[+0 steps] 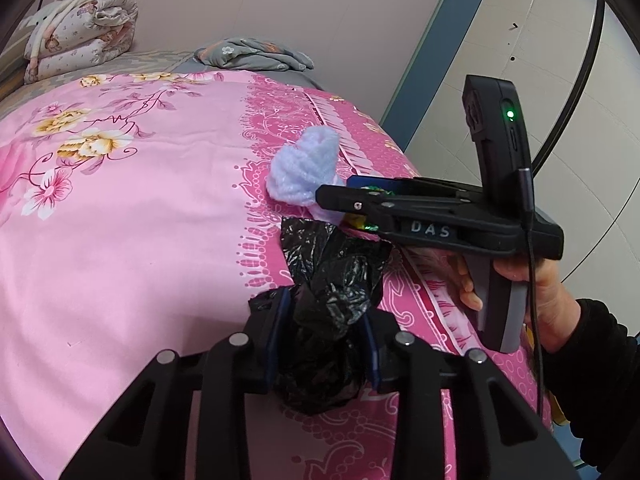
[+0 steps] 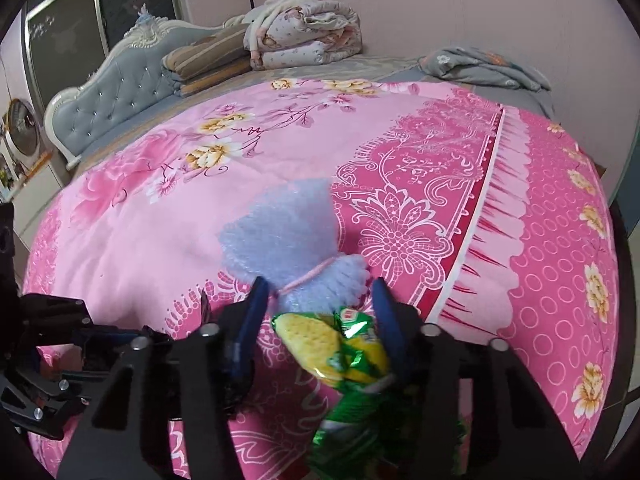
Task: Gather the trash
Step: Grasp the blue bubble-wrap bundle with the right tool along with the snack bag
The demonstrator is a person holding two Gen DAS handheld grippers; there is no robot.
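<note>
A bed fills both views, spread with a pink cotton sheet (image 2: 168, 248) printed with cream and magenta flowers, its right-hand part a darker pink border of lace-like scrolls and rings. At the far end lie a folded floral quilt (image 2: 308, 36), a stack of striped brown blankets (image 2: 208, 64) and a crumpled grey flowered cloth (image 2: 484, 66); a grey-blue tufted headboard (image 2: 120, 76) with white carved trim stands on the left, against a pale pink wall. In the left wrist view a white panelled wall with a blue-grey strip (image 1: 432, 48) rises beyond the bed's edge.

The left gripper (image 1: 326, 332) has its blue-padded fingers pinched on the gathered neck of a crinkled black plastic trash bag (image 1: 336, 264), which spreads open above the pads onto the sheet near the bed's edge.

The right gripper (image 2: 320, 300), held by a hand (image 1: 548, 296) in a black sleeve, reaches over the bag's mouth. Between its fingers sits a green and yellow foil snack wrapper (image 2: 344, 344) – crumpled, glossy, printed with a pale cracker – lying against the right pad, while the left pad stands clear of it. Touching the wrapper's far end is a tuft of pale blue foam netting (image 2: 288, 232) tied with a pink string, resting on the sheet just past the fingertips
</note>
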